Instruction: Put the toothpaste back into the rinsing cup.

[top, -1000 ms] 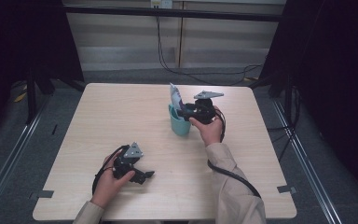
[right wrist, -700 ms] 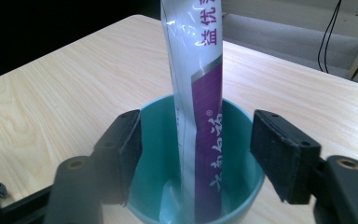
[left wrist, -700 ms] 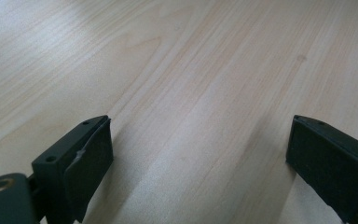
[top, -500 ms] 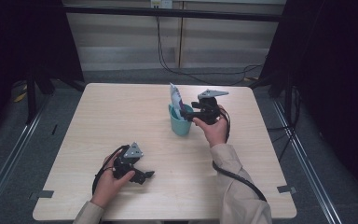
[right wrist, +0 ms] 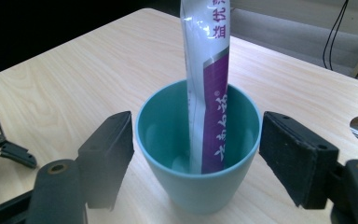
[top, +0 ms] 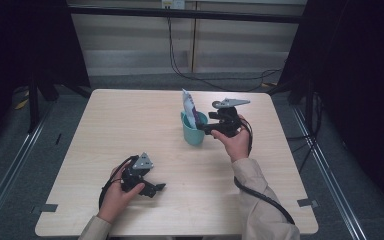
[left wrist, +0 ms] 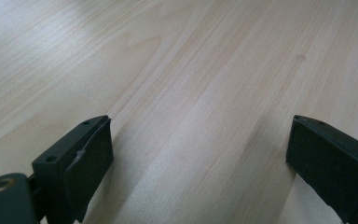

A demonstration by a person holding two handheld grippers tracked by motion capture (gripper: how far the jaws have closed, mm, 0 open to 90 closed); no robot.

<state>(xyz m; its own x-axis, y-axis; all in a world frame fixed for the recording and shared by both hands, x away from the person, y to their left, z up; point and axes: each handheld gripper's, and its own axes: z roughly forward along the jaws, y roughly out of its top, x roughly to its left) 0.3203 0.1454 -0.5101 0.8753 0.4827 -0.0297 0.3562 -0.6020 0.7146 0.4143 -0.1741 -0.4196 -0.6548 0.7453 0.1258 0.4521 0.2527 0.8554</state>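
A teal cup (top: 194,132) stands upright near the middle of the table, with a white and purple packet (top: 188,105) standing in it and sticking out above the rim. My right gripper (top: 206,128) is just right of the cup and is open. In the right gripper view its jaws flank the near side of the cup (right wrist: 200,186) without touching it, and the packet (right wrist: 208,93) leans on the cup's inside. My left gripper (top: 158,188) rests low near the front left, open over bare wood (left wrist: 200,126).
The light wooden table (top: 130,120) has bare surface left of and behind the cup. Cables trail from both grippers toward the front edge. Dark curtains and metal rails surround the table. The left gripper (right wrist: 2,144) shows at the edge of the right gripper view.
The right hand and its gripper have drifted slightly to the right, off the cup. The left gripper, cup and packet stay where they were.
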